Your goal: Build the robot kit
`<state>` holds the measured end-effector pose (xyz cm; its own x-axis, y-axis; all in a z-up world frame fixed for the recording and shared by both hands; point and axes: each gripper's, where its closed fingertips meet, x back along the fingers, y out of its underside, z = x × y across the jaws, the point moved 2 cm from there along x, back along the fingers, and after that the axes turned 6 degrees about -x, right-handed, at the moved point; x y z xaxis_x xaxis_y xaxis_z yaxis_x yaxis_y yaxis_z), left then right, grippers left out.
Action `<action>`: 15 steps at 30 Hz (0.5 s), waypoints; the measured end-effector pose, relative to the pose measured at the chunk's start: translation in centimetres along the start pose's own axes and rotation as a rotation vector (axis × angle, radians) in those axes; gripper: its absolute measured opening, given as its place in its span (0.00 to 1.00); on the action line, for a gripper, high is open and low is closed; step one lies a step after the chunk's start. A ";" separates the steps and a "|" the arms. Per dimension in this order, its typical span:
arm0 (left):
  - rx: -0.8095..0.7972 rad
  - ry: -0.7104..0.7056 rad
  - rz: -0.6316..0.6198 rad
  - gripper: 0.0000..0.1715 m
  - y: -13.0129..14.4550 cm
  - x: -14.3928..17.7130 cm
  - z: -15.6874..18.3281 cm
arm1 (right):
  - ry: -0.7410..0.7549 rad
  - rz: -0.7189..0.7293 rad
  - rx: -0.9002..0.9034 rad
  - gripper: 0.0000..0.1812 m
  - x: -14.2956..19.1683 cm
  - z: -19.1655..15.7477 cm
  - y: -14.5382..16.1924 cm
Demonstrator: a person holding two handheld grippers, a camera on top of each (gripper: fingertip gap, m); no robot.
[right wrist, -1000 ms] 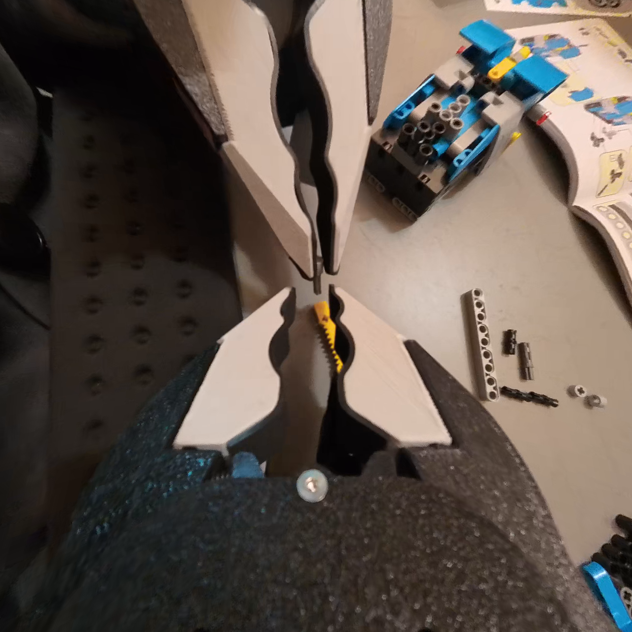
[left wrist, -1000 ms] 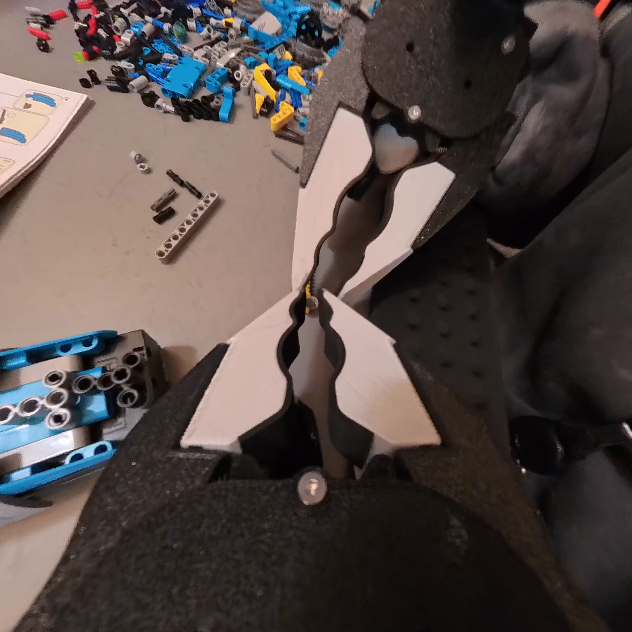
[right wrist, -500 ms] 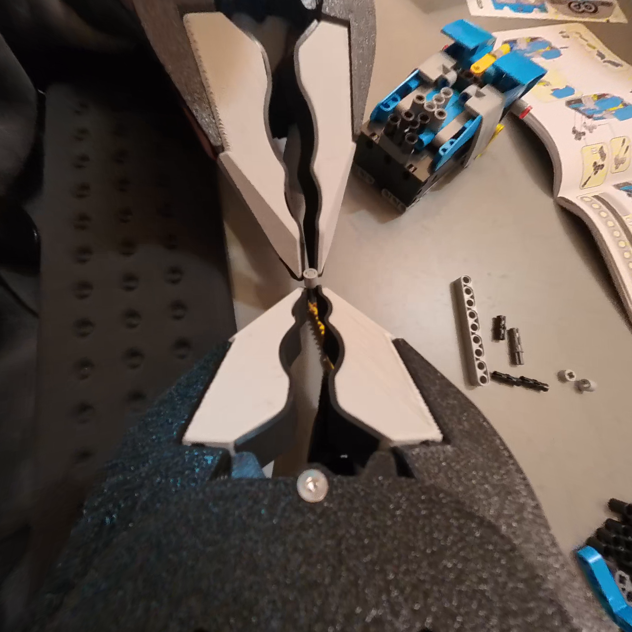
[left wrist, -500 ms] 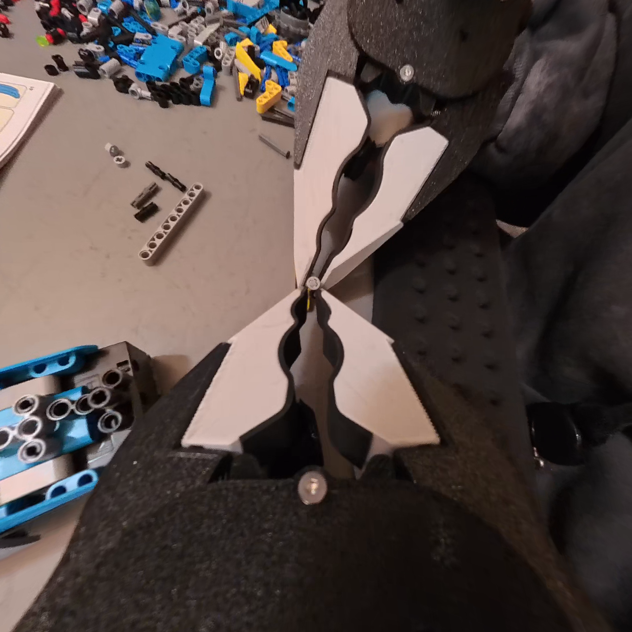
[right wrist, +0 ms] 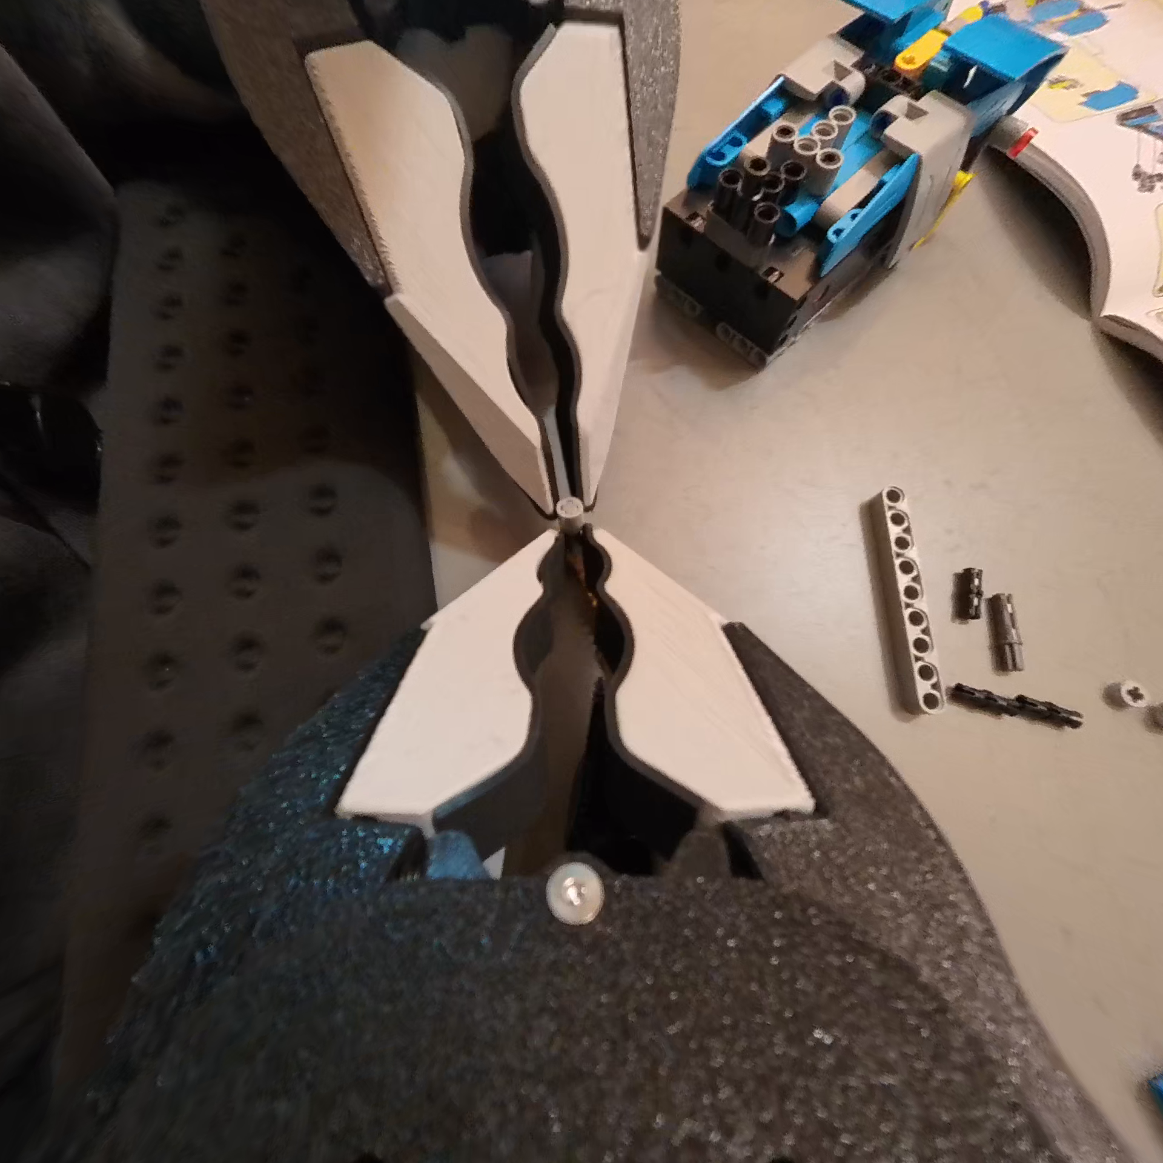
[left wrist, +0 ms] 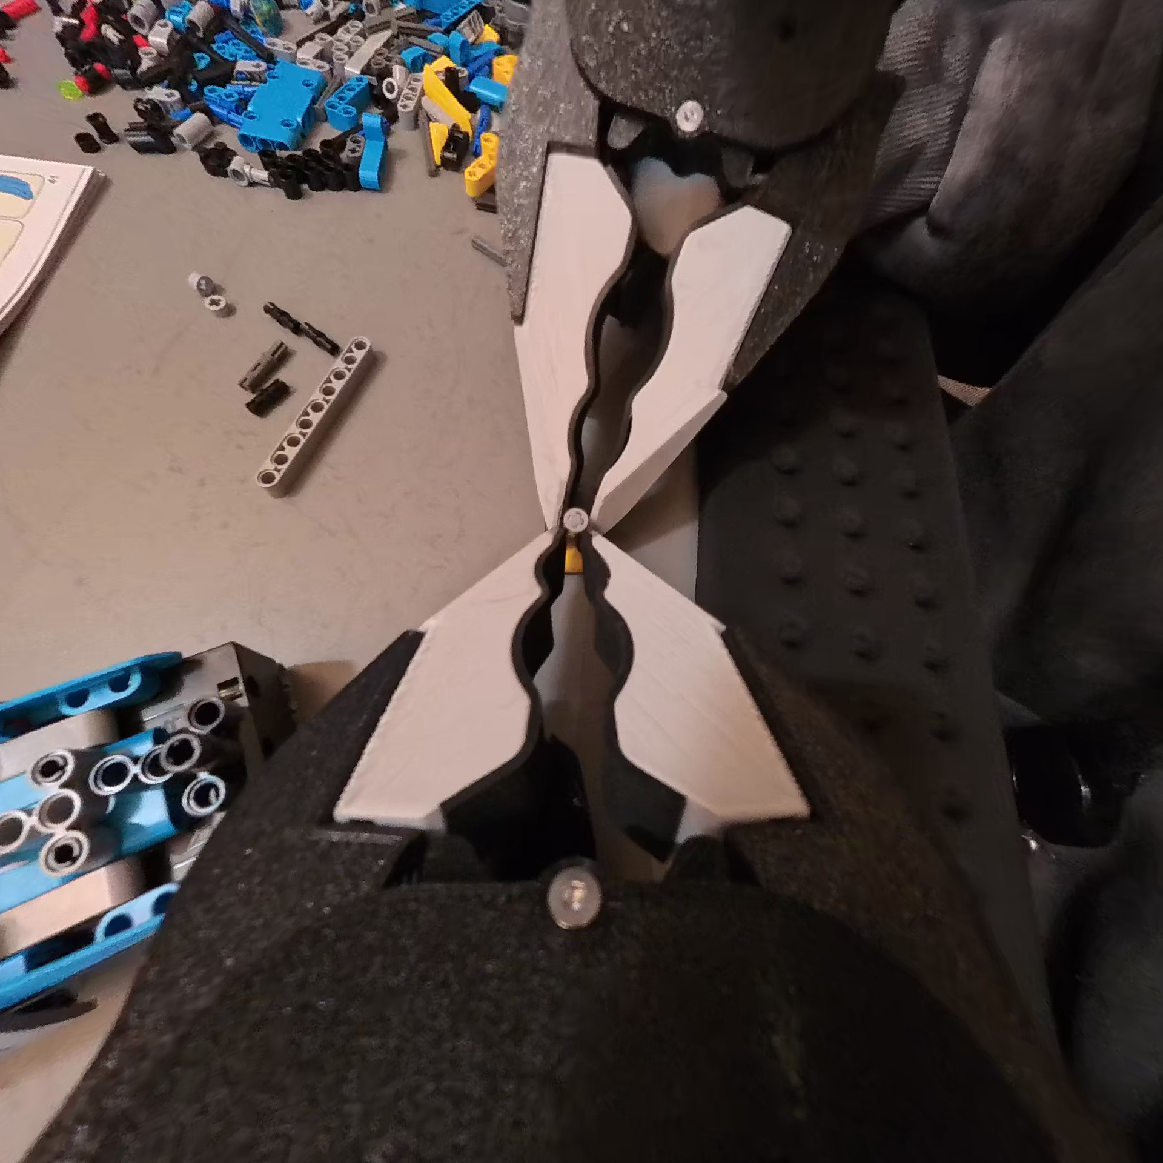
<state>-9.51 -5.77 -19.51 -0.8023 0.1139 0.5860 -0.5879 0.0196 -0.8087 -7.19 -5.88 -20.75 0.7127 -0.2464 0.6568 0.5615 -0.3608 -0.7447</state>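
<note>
Yellow toothed rack (right wrist: 582,588) pinched in right gripper (right wrist: 571,527), meeting grey bush (right wrist: 570,507).

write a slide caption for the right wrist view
Right gripper shut on a yellow toothed part meets the left gripper tip to tip at a small grey bush, beside a blue brick model.

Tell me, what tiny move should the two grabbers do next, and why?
Probably nudge the left gripper slightly farther toward the right gripper, straight along its thin grey rod. Both are shut, tip to tip. The rod's round end already meets the yellow toothed piece that the right one pinches, so a small, straight push looks enough to seat them.
</note>
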 end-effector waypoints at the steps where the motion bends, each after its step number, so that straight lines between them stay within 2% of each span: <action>1: -0.009 -0.003 0.000 0.03 0.0 0.0 0.0 | -0.015 0.000 -0.006 0.02 0.0 0.0 0.0; 5: -0.025 -0.003 -0.002 0.03 0.0 -0.1 0.1 | -0.037 0.011 0.066 0.02 -0.1 0.0 0.0; 9: -0.029 -0.013 0.007 0.06 -0.1 0.0 -0.1 | -0.062 0.004 0.065 0.02 -0.1 0.0 0.0; 15: -0.019 0.023 0.003 0.04 -0.2 -0.3 0.0 | -0.073 0.004 0.064 0.02 -0.1 0.0 0.1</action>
<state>-9.16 -5.83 -19.51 -0.8012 0.1367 0.5826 -0.5834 0.0382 -0.8113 -7.23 -5.89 -20.87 0.7422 -0.1804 0.6454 0.5830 -0.3012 -0.7546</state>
